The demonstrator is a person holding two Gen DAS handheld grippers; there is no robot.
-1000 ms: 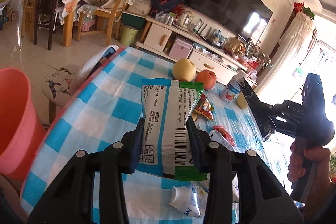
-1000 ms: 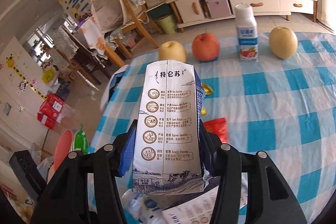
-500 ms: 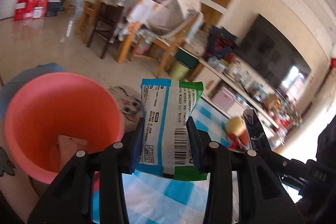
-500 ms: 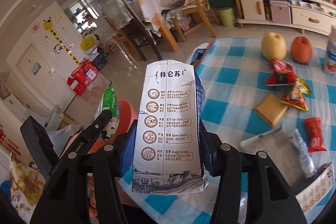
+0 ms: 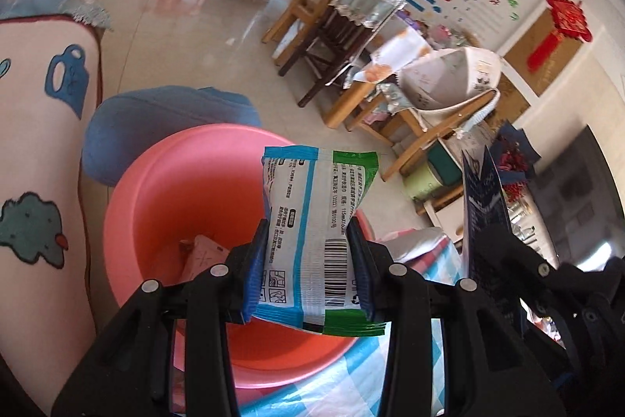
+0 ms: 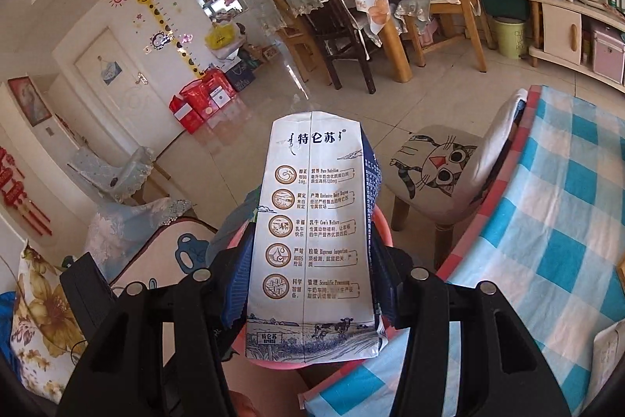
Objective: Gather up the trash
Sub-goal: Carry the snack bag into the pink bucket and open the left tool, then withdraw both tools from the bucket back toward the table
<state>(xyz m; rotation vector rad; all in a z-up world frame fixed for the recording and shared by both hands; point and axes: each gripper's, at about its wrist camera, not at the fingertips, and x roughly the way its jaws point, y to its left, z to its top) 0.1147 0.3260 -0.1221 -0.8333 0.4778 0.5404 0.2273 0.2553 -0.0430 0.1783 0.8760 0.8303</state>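
Note:
My left gripper (image 5: 308,260) is shut on a white, blue and green snack wrapper (image 5: 316,221) and holds it over the open pink bucket (image 5: 164,190), which has a pink packet (image 5: 201,256) inside. My right gripper (image 6: 312,260) is shut on a flattened white and blue milk carton (image 6: 312,221). The carton also shows at the right of the left wrist view (image 5: 482,213). The pink bucket's rim (image 6: 381,217) peeks out behind the carton, mostly hidden.
The blue-checked table (image 6: 547,221) edge is at the right, right beside the bucket. A cat-print stool (image 6: 441,174) stands by the table. A blue cushion (image 5: 156,127) and a patterned sofa arm (image 5: 39,143) lie left of the bucket. Wooden chairs (image 5: 351,65) stand beyond.
Both grippers have swung left from over the table to the pink bucket, still holding the wrapper and the carton. The bucket now fills the lower left wrist view.

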